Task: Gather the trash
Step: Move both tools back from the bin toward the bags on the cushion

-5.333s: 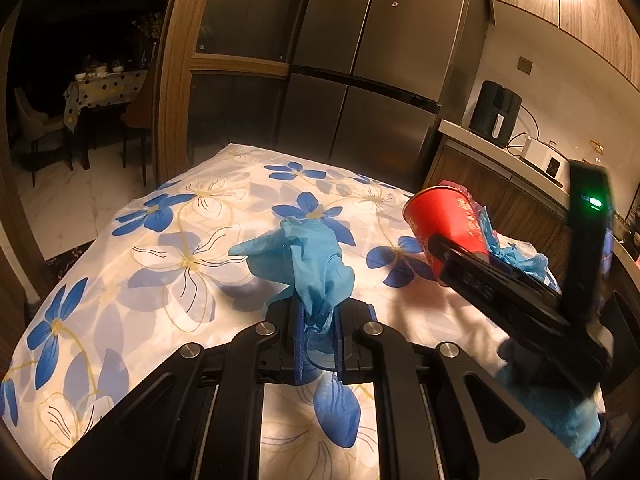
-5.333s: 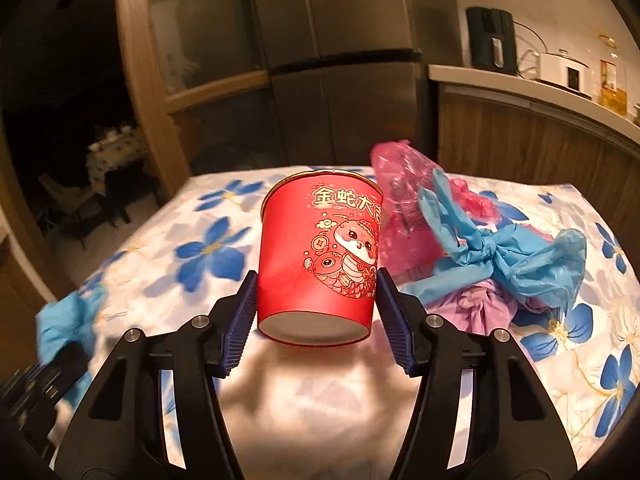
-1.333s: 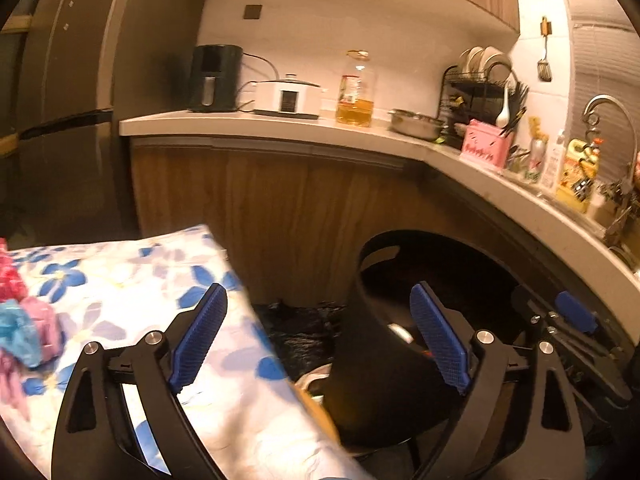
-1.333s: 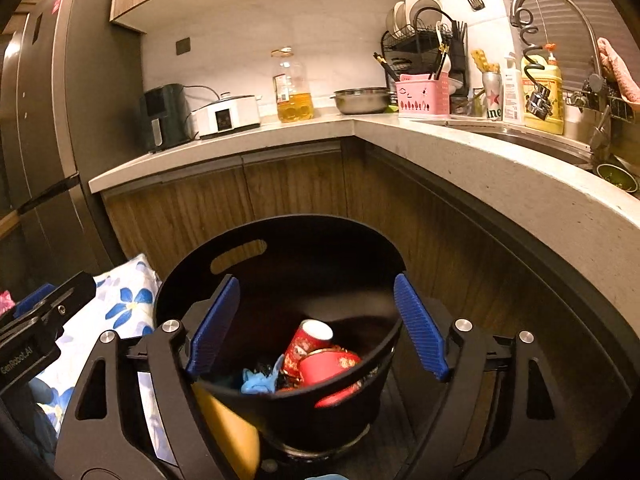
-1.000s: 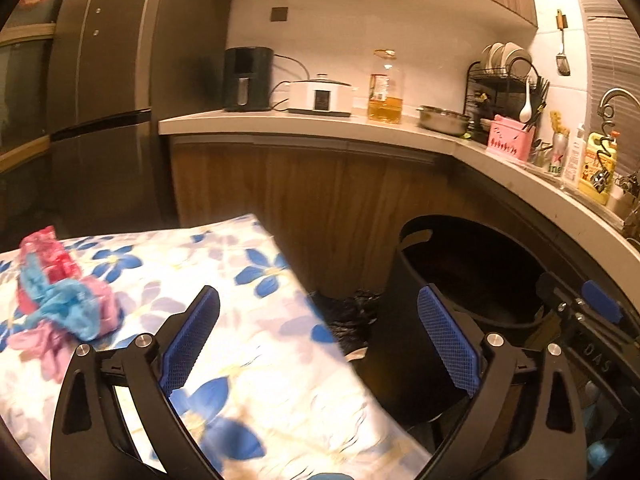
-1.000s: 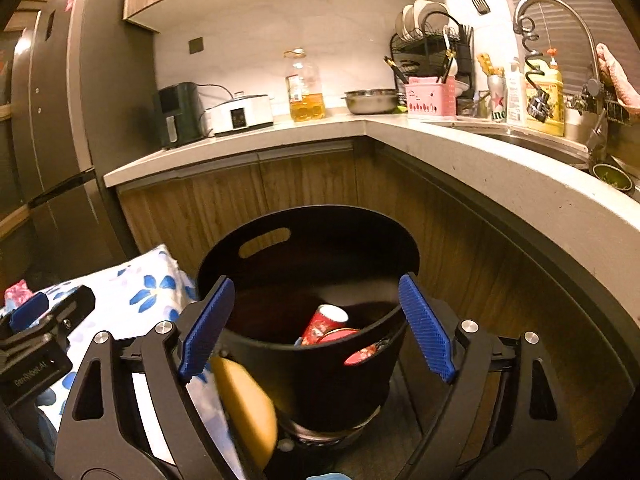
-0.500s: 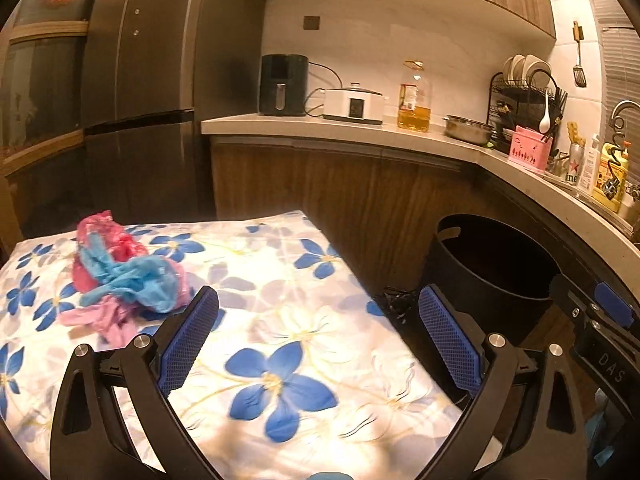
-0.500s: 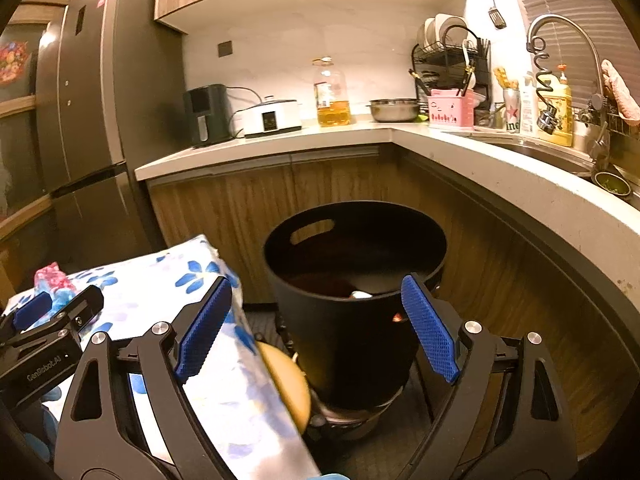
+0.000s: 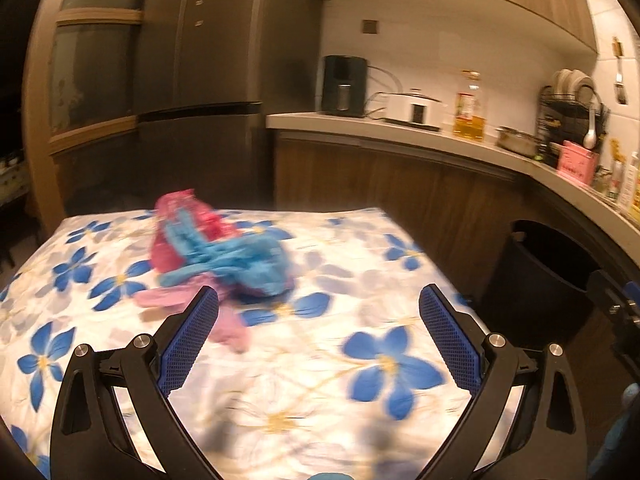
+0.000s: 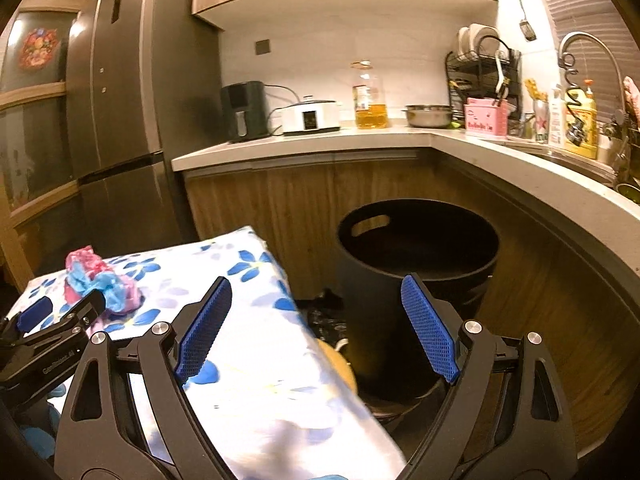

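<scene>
A heap of pink and blue gloves and plastic (image 9: 216, 252) lies on the flowered tablecloth (image 9: 320, 380), at its far left. My left gripper (image 9: 318, 316) stands open over the cloth, just in front of the heap, with nothing between its blue pads (image 9: 188, 344). In the right wrist view the same heap (image 10: 100, 280) shows small at the left. My right gripper (image 10: 316, 316) is open and empty, spanning the table's right edge and the black bin (image 10: 416, 280). The bin (image 9: 536, 280) also stands at the right of the left wrist view.
A wooden counter (image 10: 400, 140) wraps the back and right, carrying a cooker, an oil bottle, a steel bowl and a dish rack. A tall grey fridge (image 10: 132, 120) stands behind the table. A yellowish stool edge (image 10: 336, 364) and dark bags lie between table and bin.
Both grippers have swung left, away from the bin and back toward the table. The glove heap has come near the middle of the left wrist view. Both stay open and empty.
</scene>
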`<state>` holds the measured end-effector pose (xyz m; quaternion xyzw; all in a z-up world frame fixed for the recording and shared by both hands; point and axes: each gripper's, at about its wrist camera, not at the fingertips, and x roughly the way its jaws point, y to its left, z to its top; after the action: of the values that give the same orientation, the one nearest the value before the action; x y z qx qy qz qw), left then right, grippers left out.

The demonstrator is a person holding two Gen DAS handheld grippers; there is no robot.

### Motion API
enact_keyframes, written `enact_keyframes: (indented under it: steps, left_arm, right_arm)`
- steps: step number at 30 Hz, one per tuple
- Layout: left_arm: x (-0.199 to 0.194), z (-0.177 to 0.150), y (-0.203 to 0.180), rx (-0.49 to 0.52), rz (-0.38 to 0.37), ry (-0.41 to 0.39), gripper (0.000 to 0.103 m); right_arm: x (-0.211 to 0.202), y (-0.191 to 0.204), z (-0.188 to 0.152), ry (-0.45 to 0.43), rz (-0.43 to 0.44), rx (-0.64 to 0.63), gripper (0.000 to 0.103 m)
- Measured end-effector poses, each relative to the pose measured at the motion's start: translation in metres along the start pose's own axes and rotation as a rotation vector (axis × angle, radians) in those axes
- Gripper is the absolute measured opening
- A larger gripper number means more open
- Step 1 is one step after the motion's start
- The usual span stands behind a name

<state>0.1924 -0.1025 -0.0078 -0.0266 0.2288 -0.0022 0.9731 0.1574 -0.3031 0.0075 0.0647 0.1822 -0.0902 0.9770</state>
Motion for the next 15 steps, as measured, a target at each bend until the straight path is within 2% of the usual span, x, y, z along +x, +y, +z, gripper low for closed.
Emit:
enact_keyframes:
  steps: [6, 10, 13, 15]
  left_arm:
    - [0.022, -0.005, 0.050, -0.046, 0.108, 0.010, 0.096]
    - [0.046, -0.003, 0.075, -0.087, 0.153, 0.050, 0.096]
    - [0.063, -0.004, 0.086, -0.098, 0.186, 0.088, 0.088]
    - [0.074, -0.006, 0.093, -0.115, 0.180, 0.119, 0.083]
  right_arm:
    - [0.004, 0.030, -0.004, 0.002, 0.053, -0.028, 0.085]
    - [0.010, 0.045, -0.007, 0.015, 0.082, -0.039, 0.085]
    - [0.014, 0.053, -0.007, 0.020, 0.097, -0.041, 0.085]
    - [0.018, 0.060, -0.006, 0.021, 0.105, -0.046, 0.085]
